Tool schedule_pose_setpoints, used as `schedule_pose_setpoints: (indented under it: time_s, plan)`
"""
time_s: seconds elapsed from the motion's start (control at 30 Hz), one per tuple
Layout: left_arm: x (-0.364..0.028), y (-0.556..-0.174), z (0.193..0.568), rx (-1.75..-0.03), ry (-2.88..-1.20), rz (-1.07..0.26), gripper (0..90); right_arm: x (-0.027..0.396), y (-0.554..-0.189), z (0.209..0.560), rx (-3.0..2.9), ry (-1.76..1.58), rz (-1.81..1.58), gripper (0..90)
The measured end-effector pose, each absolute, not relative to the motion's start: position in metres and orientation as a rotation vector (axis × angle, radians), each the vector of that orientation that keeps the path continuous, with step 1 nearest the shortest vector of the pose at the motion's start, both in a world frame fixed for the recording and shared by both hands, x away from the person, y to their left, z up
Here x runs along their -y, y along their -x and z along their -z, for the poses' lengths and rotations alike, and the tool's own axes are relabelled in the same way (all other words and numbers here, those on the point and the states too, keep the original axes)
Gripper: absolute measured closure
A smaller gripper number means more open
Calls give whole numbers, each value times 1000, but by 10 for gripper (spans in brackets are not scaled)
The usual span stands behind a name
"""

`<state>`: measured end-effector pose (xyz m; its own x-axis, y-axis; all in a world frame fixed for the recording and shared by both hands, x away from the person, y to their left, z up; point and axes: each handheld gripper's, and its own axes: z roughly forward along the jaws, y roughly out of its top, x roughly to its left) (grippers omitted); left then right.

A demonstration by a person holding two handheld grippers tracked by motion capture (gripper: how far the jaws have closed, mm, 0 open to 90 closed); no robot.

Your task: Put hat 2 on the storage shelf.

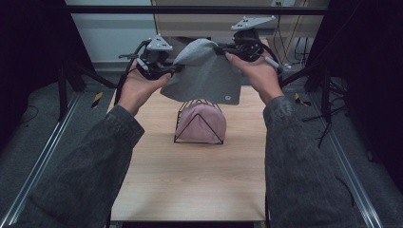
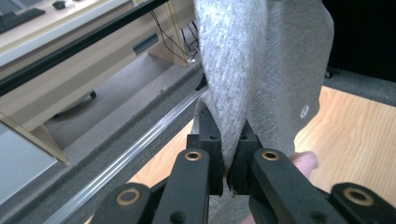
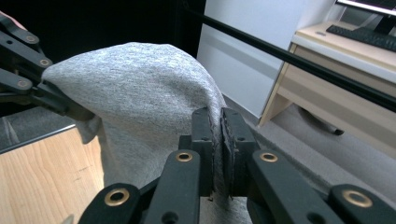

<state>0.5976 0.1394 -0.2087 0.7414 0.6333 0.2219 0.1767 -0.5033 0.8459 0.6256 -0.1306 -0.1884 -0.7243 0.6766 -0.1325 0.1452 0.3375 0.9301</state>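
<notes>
A grey cloth (image 1: pixel 205 73) with a small round tag hangs in the air between both hands, above the far part of the wooden table (image 1: pixel 190 185). My left gripper (image 1: pixel 175 69) is shut on the cloth's left edge; in the left gripper view the grey cloth (image 2: pixel 261 70) is pinched between the black jaws of that gripper (image 2: pixel 229 135). My right gripper (image 1: pixel 219 48) is shut on the cloth's upper right edge, and in the right gripper view the grey cloth (image 3: pixel 140 98) bulges to the left of its jaws (image 3: pixel 218 126). The left gripper (image 3: pixel 56 100) also appears there at the far left.
Below the cloth a black wire rack (image 1: pixel 199 121) stands on the table with a folded pink cloth (image 1: pixel 202 123) in it. Dark frame posts and rails (image 1: pixel 43 156) run along both sides. A desk (image 3: pixel 336 70) and grey floor lie beyond the far edge.
</notes>
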Motion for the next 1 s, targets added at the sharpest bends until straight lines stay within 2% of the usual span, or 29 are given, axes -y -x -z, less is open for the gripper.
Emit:
schedule_pose_setpoints:
  time_s: [0.6, 1.0]
  plan:
    - [-141, -628, 227, -652, -2050, -680, 866, 128, -664, 216, -2139, -785, -1305, 850]
    - [-138, -637, 248, -664, -2084, -672, 869, 131, -662, 236, -2167, -810, -1289, 850]
